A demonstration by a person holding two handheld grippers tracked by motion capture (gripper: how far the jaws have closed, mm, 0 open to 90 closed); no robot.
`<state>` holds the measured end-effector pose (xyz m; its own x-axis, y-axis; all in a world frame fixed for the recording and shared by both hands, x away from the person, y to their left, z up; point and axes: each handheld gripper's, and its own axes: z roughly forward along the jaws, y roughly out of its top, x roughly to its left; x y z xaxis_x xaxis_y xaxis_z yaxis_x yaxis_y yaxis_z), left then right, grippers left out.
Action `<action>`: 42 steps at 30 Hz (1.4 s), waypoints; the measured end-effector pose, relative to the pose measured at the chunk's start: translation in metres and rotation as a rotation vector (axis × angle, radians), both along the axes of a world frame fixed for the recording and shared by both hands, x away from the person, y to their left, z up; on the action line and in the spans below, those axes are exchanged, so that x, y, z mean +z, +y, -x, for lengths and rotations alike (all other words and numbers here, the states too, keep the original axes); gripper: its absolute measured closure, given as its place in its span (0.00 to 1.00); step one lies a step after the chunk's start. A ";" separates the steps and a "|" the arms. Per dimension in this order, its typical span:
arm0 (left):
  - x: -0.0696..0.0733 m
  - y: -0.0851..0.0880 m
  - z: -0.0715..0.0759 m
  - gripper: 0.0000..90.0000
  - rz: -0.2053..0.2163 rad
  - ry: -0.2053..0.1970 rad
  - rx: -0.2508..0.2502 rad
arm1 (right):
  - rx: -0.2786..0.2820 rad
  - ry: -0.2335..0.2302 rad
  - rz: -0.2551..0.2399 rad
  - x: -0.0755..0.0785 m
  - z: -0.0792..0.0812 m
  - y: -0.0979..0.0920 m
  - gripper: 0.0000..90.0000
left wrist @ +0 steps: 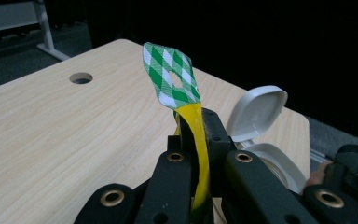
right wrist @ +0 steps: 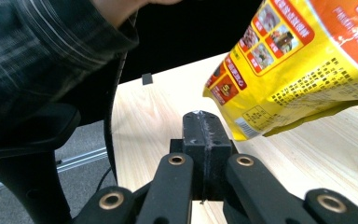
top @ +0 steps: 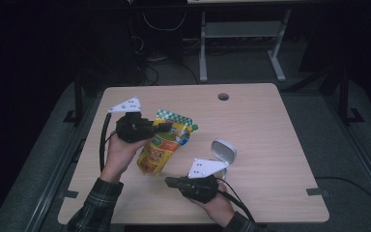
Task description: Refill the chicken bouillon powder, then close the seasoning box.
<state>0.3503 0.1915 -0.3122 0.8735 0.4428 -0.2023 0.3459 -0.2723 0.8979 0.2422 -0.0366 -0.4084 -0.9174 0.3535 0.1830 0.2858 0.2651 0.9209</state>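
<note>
The left gripper (left wrist: 200, 135) pinches the yellow snack pouch (top: 162, 147) by its green-checked top (left wrist: 171, 77), holding it above the worktop (top: 261, 125). Its print is unreadable. The right gripper (right wrist: 204, 128) is pressed together, empty.

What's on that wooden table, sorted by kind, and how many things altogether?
Yellow snack pouch with green-checked top: 1
White round plastic container with its hinged lid open: 1
Black hand-held gripper: 2, left and right
Total: 4

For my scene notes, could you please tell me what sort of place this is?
Probably a lab or workshop rather than a home: a bare wooden table with a cable hole, loose cables on the floor and another desk's metal legs behind.
</note>
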 end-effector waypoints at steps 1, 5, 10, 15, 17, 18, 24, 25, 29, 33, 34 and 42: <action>-0.001 0.000 -0.002 1.00 -0.004 0.005 -0.004 | 0.002 0.002 -0.001 0.001 0.000 -0.002 1.00; -0.006 0.000 -0.006 1.00 -0.007 -0.010 -0.005 | 0.001 0.005 0.000 0.003 0.000 -0.007 1.00; -0.015 0.001 -0.012 1.00 0.000 -0.014 0.000 | 0.001 -0.003 0.009 0.006 0.000 -0.013 1.00; -0.022 0.003 -0.017 1.00 0.010 -0.010 0.006 | -0.003 -0.011 0.014 0.011 -0.002 -0.023 1.00; -0.024 0.004 -0.018 1.00 0.005 -0.013 0.005 | -0.007 -0.011 0.012 0.013 -0.003 -0.027 1.00; -0.025 0.005 -0.018 1.00 -0.001 -0.015 0.003 | -0.013 -0.017 0.010 0.014 -0.004 -0.029 1.00; -0.033 0.012 -0.016 1.00 -0.032 -0.034 -0.003 | -0.032 -0.027 0.009 0.019 -0.006 -0.042 1.00; -0.034 0.014 -0.014 1.00 -0.038 -0.031 0.003 | -0.034 -0.030 0.007 0.019 -0.007 -0.044 1.00; -0.036 0.021 -0.009 0.99 -0.018 -0.033 -0.013 | -0.050 -0.033 0.003 0.022 -0.009 -0.055 0.99; -0.035 0.028 -0.002 0.98 -0.008 -0.028 -0.015 | -0.070 -0.039 0.001 0.025 -0.010 -0.064 0.99; -0.034 0.031 0.000 0.98 -0.008 -0.030 -0.014 | -0.073 -0.039 0.002 0.025 -0.010 -0.066 0.99; -0.037 0.047 0.012 0.97 -0.001 -0.024 -0.006 | -0.100 -0.044 0.012 0.027 -0.013 -0.084 0.99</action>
<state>0.3386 0.2387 -0.3488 0.8805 0.4381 -0.1808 0.3229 -0.2754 0.9055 0.2550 -0.1202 -0.3814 -0.8844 0.4456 0.1389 0.2710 0.2479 0.9301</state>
